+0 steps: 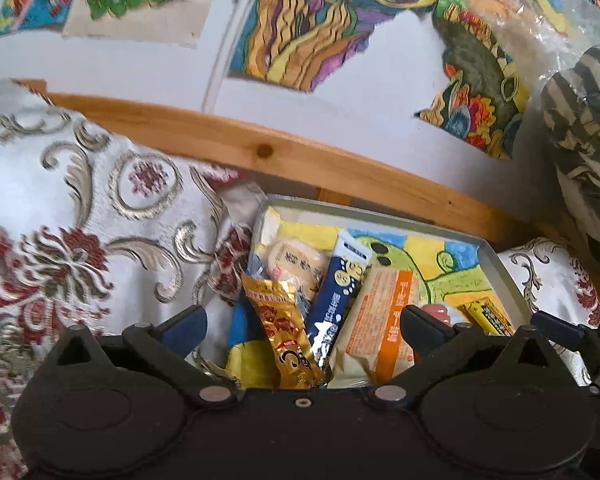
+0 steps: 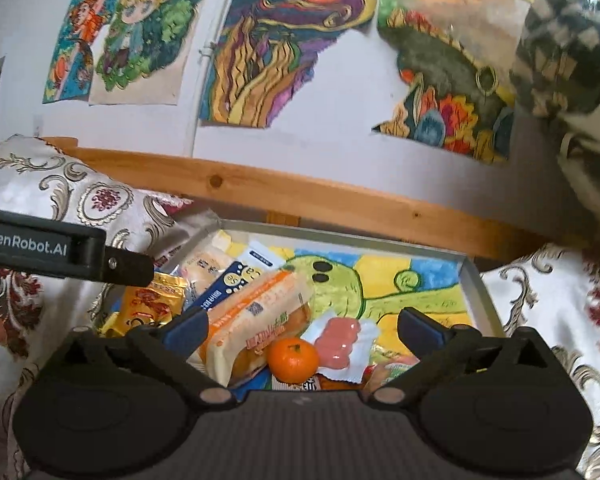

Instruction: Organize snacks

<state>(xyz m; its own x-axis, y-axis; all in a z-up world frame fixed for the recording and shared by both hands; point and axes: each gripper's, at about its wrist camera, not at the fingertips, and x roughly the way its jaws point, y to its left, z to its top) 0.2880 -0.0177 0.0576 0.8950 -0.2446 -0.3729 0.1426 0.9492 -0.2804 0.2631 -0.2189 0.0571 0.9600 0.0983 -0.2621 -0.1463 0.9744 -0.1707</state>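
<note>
Snacks are gathered in a shallow grey tray (image 2: 485, 280) w/ a painted cartoon lining, set on a patterned cloth (image 1: 80, 216) just in front of a wooden rail (image 1: 260, 148). Most packets are piled at the tray's left end, overlapping: a gold packet (image 1: 278, 320), a dark blue stick packet (image 1: 336, 300), a round cracker in a clear wrapper (image 1: 296, 260) behind them, and an orange-and-cream bread packet (image 2: 256, 316) leaned across the pile. The leaning looks like a dropped-in pile, not a sorted one, so the sorting is judged not yet finished.

Nearer the front, a mandarin (image 2: 293, 360) sits touching the bread packet, w/ a pink sausage packet (image 2: 338, 344) just beside it; a yellow box (image 1: 488, 316) lies at the front right. The right half of the tray is mostly bare, probably room kept for spreading items out.

The left gripper (image 1: 304, 320) hovers over the pile, jaws apart, nothing held. The right gripper (image 2: 304, 320) hangs above the mandarin and sausage packet, jaws also wide apart and empty, approx. placed for a pick there. Drawings (image 2: 268, 52) are pinned on the wall behind.
</note>
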